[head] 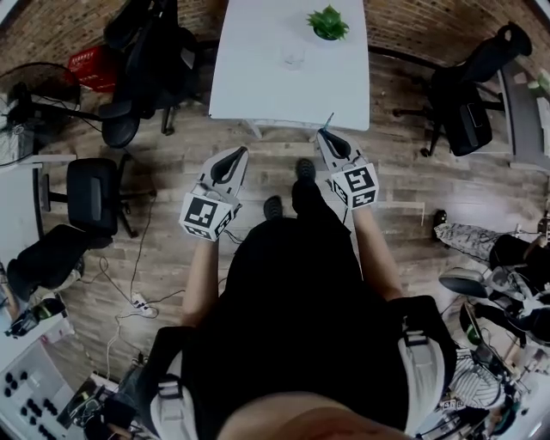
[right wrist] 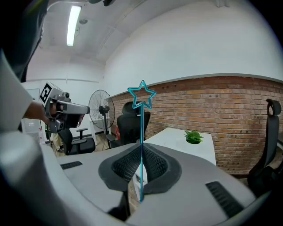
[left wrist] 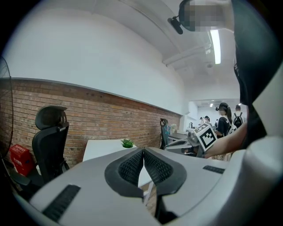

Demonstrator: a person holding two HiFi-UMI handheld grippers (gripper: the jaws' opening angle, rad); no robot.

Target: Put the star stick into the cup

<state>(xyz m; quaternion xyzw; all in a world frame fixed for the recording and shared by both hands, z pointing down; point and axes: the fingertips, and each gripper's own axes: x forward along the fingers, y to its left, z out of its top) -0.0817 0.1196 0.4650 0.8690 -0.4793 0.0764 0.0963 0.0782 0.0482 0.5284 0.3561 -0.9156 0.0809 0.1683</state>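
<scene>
Clearly the right gripper (head: 327, 135) is the one to move: its fingers (right wrist: 155, 164) grasp the star stick (right wrist: 142, 119), whose long axis runs out past the fingertips, star at the far end. The cup (head: 294, 57) stands on the bench (head: 249, 86), ahead of those fingers, slightly to their left and well apart. The left gripper (left wrist: 143, 152), clenched on nothing, is farther from it.

A small potted plant (head: 327, 23) is set on a white table (head: 258, 77); a black office chair (head: 137, 51) and a red crate (head: 93, 67) are seen near it
</scene>
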